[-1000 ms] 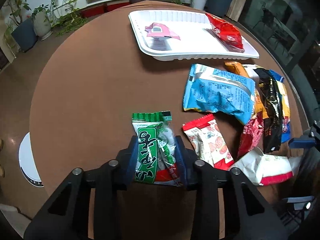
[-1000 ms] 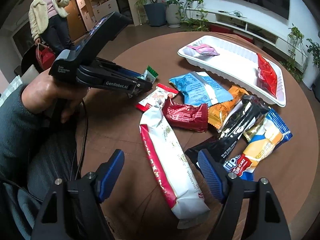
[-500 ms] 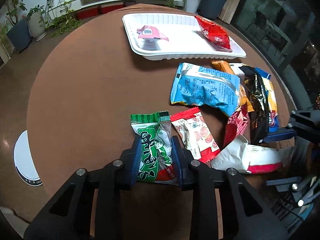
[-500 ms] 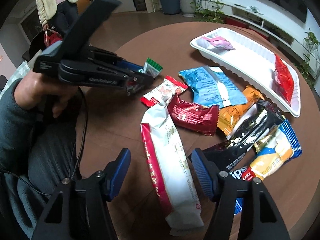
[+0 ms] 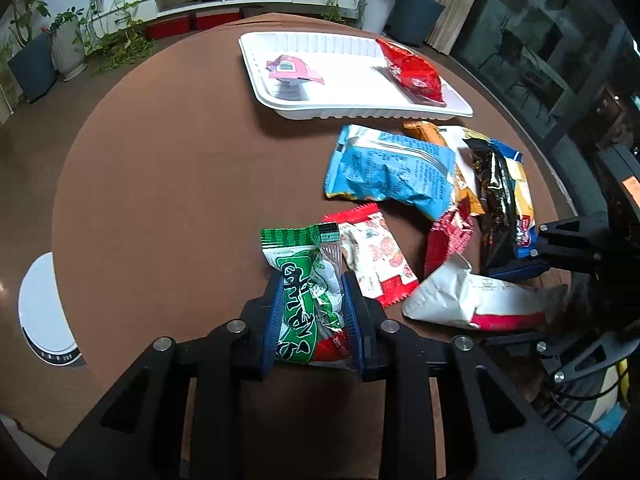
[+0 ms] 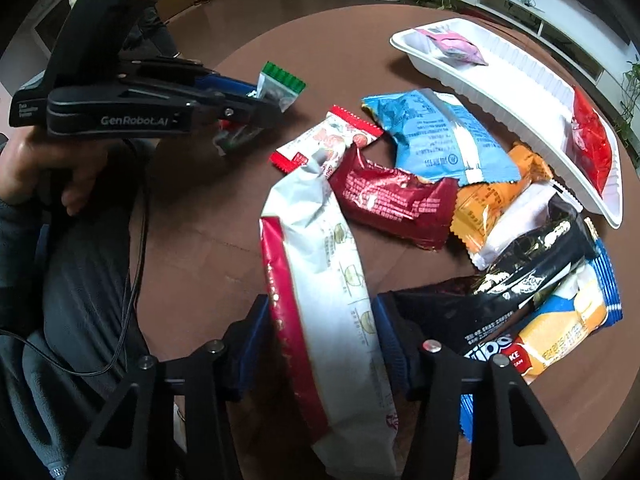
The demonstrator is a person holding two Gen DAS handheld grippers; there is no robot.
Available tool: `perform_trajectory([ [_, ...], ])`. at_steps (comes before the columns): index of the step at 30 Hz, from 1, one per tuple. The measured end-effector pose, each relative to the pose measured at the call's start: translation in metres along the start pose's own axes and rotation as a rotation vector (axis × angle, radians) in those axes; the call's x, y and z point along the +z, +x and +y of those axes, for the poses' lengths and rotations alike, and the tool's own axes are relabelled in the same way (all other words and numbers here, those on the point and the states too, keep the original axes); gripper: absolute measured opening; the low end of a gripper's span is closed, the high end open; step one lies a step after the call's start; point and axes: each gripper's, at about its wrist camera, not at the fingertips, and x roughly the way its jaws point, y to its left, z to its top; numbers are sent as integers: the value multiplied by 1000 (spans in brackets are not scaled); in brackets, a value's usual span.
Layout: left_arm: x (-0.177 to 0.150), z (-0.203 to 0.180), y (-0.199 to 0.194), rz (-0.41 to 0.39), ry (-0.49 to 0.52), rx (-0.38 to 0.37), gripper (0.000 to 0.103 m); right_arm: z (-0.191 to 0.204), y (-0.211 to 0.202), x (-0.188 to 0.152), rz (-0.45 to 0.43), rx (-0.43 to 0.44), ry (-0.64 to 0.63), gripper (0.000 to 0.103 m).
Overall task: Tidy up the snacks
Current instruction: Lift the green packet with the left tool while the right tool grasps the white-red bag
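— So, what is each hand doing?

— The left gripper is clamped on a green snack packet, its pads squeezing the wrapper from both sides. The right gripper points down over a long white and red packet that lies between its fingers; its jaws have just been closing in, and whether the pads press the wrapper yet I cannot tell.

— And the other snacks?

— Ahead of the right gripper, on the round brown table, lies a loose heap: a dark red packet, a blue bag, and orange and black wrappers. Beyond the heap stands a white tray holding a pink packet and a red packet.
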Motion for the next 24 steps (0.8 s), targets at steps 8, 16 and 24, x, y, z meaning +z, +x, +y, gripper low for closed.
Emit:
perform_trajectory([
  [8,-4,-3,-1,3,-1,-31,26,-15,1,1,45,57,9,56],
  [16,-6,-5,-1,7,8,-39,26,-31,-1,14,82,49,26,44],
  [24,-7,-6,-1,1,13,-42,26,-28,-5,17,67,-20,51,32],
])
